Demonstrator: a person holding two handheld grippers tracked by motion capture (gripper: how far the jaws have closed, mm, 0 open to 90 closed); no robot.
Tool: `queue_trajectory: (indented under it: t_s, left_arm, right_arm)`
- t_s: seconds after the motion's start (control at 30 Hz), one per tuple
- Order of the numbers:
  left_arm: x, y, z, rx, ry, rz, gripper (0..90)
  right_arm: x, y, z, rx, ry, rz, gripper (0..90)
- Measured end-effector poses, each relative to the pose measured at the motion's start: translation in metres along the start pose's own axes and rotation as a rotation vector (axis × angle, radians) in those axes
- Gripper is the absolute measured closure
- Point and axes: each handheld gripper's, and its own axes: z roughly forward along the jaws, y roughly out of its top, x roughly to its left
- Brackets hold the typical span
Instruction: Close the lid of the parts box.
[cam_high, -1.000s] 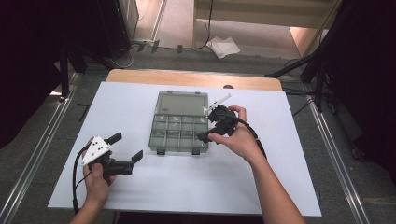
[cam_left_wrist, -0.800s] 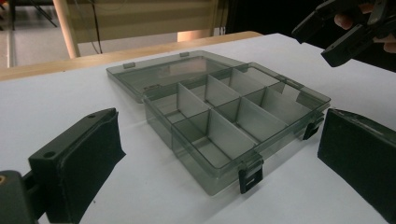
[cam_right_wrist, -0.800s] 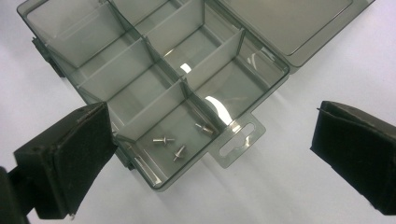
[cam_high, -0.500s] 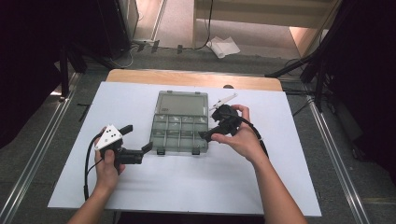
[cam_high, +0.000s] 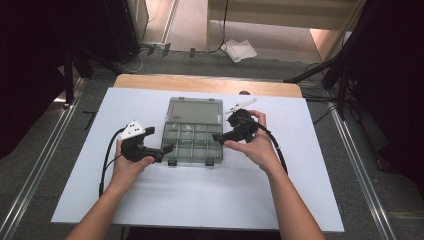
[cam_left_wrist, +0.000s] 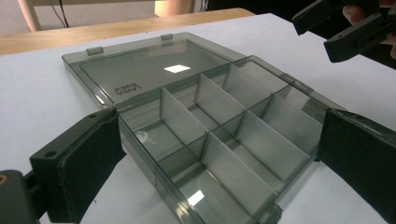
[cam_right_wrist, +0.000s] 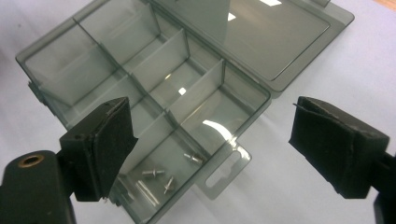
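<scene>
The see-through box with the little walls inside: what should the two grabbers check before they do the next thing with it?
1. Compartment box lid lying open flat: ok.
2. Left gripper open, jaws either side of the box's near-left corner: ok.
3. Right gripper open, nothing between its jaws, which have just been closing a little: ok.
4. Small screws resting inside one corner compartment: ok.
5. Other compartments empty: ok.
6. Box steady on the white table: cannot tell.

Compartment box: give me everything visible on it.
The compartment box is smoky translucent plastic, lying open and flat on the white tabletop, its hinged lid folded back. Dividers split the tray into small cells; one corner cell holds a few small metal screws. A hang tab sticks out beside it. Nothing grips it.
</scene>
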Motion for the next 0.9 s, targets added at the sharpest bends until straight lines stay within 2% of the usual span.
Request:
queue_trajectory:
  t_s: [0.13,0.2,0.27,0.43,0.5,0.6,0.73,0.83,0.9]
  left_arm:
    - [0.011,0.010,0.009,0.030,-0.008,-0.039,7.0]
    - [0.015,0.014,0.011,0.026,-0.011,-0.048,8.8]
    - [0.020,0.018,0.014,0.029,-0.006,-0.057,13.1]
    - [0.031,0.023,0.030,0.065,0.011,-0.089,15.2]
    - [0.036,0.024,0.037,0.085,0.024,-0.088,15.9]
    - [0.041,0.026,0.045,0.100,0.040,-0.100,17.3]
    - [0.047,0.030,0.056,0.126,0.057,-0.121,17.3]
    - [0.053,0.031,0.063,0.137,0.069,-0.138,17.3]
    - [0.057,0.033,0.067,0.138,0.081,-0.151,22.4]
  right_arm:
    - [-0.007,0.001,0.002,-0.025,0.009,0.039,19.1]
    - [-0.010,0.001,0.005,-0.025,0.014,0.044,22.2]
    - [-0.013,0.002,0.007,-0.022,0.013,0.063,24.5]
    - [-0.024,0.001,0.015,-0.034,0.016,0.108,30.8]
    - [-0.027,0.001,0.017,-0.043,0.016,0.116,35.1]
    - [-0.032,0.001,0.022,-0.050,0.005,0.122,36.1]
    - [-0.038,0.000,0.028,-0.053,0.012,0.173,36.4]
    - [-0.042,-0.001,0.034,-0.053,0.014,0.190,36.8]
    - [-0.045,0.000,0.037,-0.060,-0.004,0.195,38.8]
